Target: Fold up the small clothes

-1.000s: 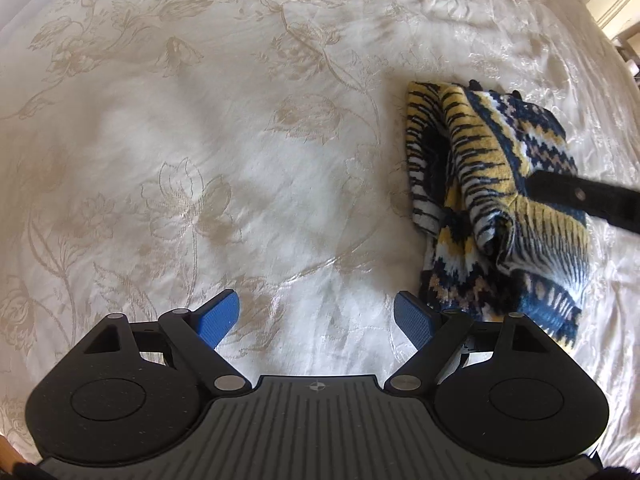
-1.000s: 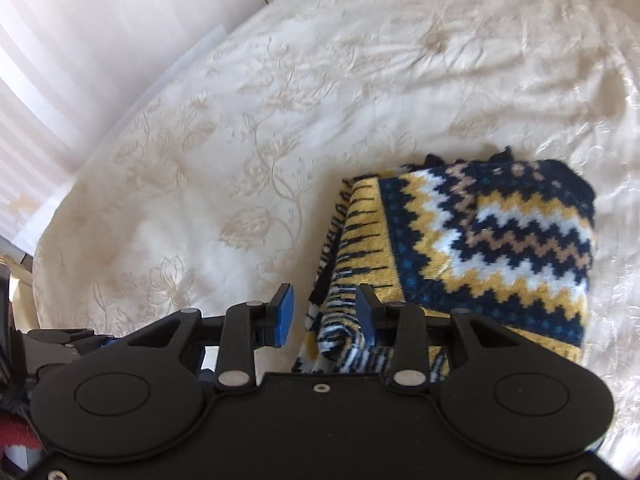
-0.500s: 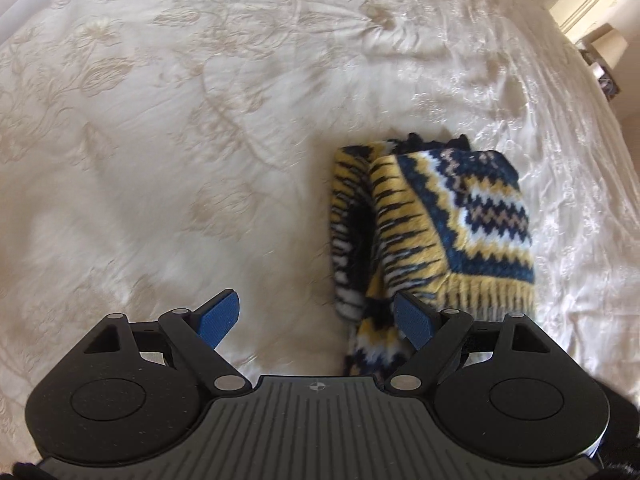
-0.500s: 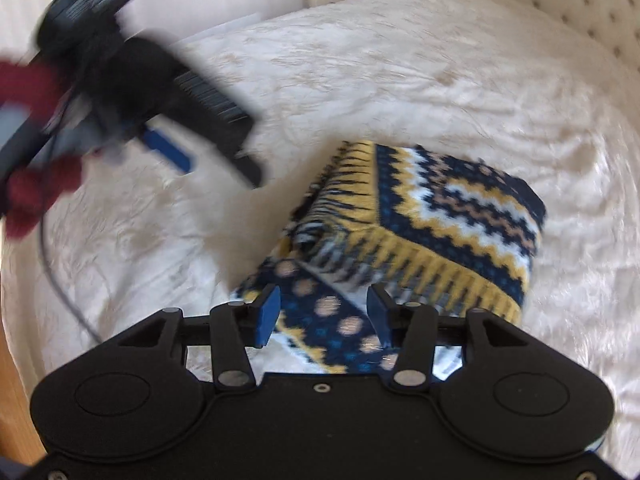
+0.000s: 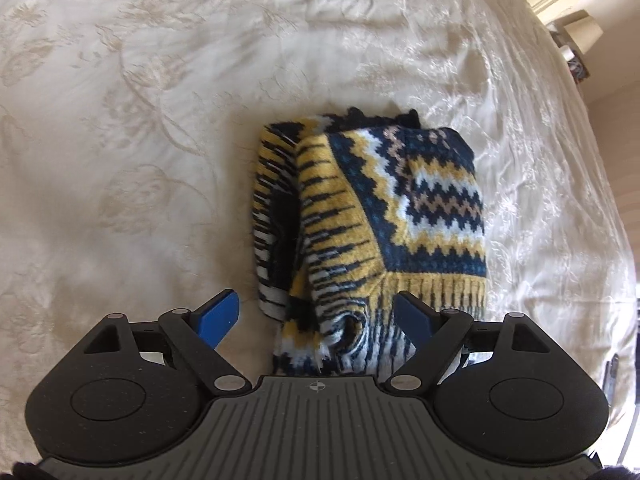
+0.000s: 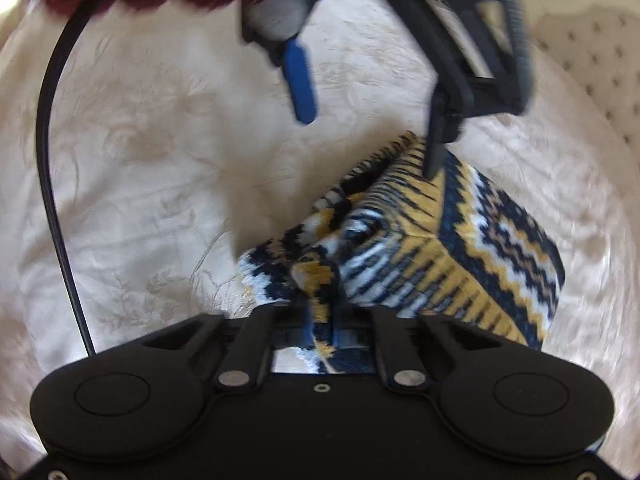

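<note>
A folded knit sweater [image 5: 400, 208] in navy, yellow and white zigzags lies on the cream bedspread [image 5: 160, 120]. My left gripper [image 5: 316, 314] is open, its blue pads straddling the sweater's near end, where a rolled cuff sits between them. In the right wrist view the sweater [image 6: 460, 248] is bunched at its near corner, and my right gripper [image 6: 320, 332] is shut on that corner. The left gripper [image 6: 368, 120] shows there from above, hovering open over the sweater's far edge.
The bedspread [image 6: 140, 180] has an embroidered floral pattern and spreads wide to the left. A tufted headboard [image 6: 592, 64] stands at the right. A bedside table with a lamp [image 5: 576, 28] is at the far right corner. A black cable [image 6: 52, 200] hangs at the left.
My left gripper moved in over the sweater's near end. My right gripper closed on the sweater's near corner and lifted it into a bunch.
</note>
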The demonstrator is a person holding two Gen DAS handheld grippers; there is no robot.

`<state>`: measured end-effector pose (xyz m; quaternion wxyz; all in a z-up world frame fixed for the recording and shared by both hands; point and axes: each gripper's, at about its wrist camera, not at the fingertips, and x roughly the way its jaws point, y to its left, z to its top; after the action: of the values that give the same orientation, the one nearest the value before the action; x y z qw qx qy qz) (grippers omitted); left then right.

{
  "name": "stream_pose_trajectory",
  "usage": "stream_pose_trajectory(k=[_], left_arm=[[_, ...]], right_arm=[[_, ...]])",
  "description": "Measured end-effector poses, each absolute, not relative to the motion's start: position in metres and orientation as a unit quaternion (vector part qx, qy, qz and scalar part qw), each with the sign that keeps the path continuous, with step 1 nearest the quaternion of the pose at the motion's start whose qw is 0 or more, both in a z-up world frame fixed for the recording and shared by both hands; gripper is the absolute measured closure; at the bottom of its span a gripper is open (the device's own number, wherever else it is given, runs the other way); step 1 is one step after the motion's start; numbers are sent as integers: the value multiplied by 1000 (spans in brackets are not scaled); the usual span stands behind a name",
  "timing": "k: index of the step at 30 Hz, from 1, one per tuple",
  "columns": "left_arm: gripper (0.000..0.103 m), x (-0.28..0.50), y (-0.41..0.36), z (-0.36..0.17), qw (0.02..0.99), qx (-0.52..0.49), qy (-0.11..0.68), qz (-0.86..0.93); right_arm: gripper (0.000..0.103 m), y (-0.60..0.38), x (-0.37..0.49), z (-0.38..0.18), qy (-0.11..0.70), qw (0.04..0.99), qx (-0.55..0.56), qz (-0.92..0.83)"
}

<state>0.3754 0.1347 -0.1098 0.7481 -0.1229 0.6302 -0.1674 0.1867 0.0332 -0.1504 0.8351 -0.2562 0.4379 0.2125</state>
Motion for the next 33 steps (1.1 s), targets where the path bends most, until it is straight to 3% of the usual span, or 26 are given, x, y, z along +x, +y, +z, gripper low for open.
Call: stream_pose_trajectory(k=[4, 11, 12, 13, 15, 16, 21, 24, 30, 33], left_arm=[[19, 381, 124, -131, 727, -149, 645, -184], [28, 400, 113, -144, 733, -186, 628, -185], [36, 403, 110, -145, 737, -178, 624, -191], [55, 405, 107, -146, 739, -170, 621, -197], [81, 408, 104, -146, 742, -155, 620, -202], [84, 408, 104, -142, 748, -152, 613, -205], [85, 396, 114, -108, 791, -105, 555, -235], [85, 402, 128, -124, 785, -114, 573, -208], [74, 414, 149, -161, 758, -174, 604, -173], [70, 411, 151, -154, 773, -166, 588, -170]], right_arm=[[89, 9, 191, -126, 430, 861, -176, 205], [89, 2, 190, -117, 432, 864, -152, 209], [89, 2, 190, -117, 432, 864, -151, 209], [89, 3, 191, -119, 433, 864, -151, 209], [89, 4, 191, -118, 433, 864, -151, 209], [89, 4, 191, -118, 433, 864, -150, 209], [88, 6, 193, -105, 420, 871, -134, 216], [87, 17, 200, -111, 424, 863, -134, 238], [66, 42, 224, -167, 490, 812, -175, 264], [44, 31, 224, -152, 477, 818, -136, 290]])
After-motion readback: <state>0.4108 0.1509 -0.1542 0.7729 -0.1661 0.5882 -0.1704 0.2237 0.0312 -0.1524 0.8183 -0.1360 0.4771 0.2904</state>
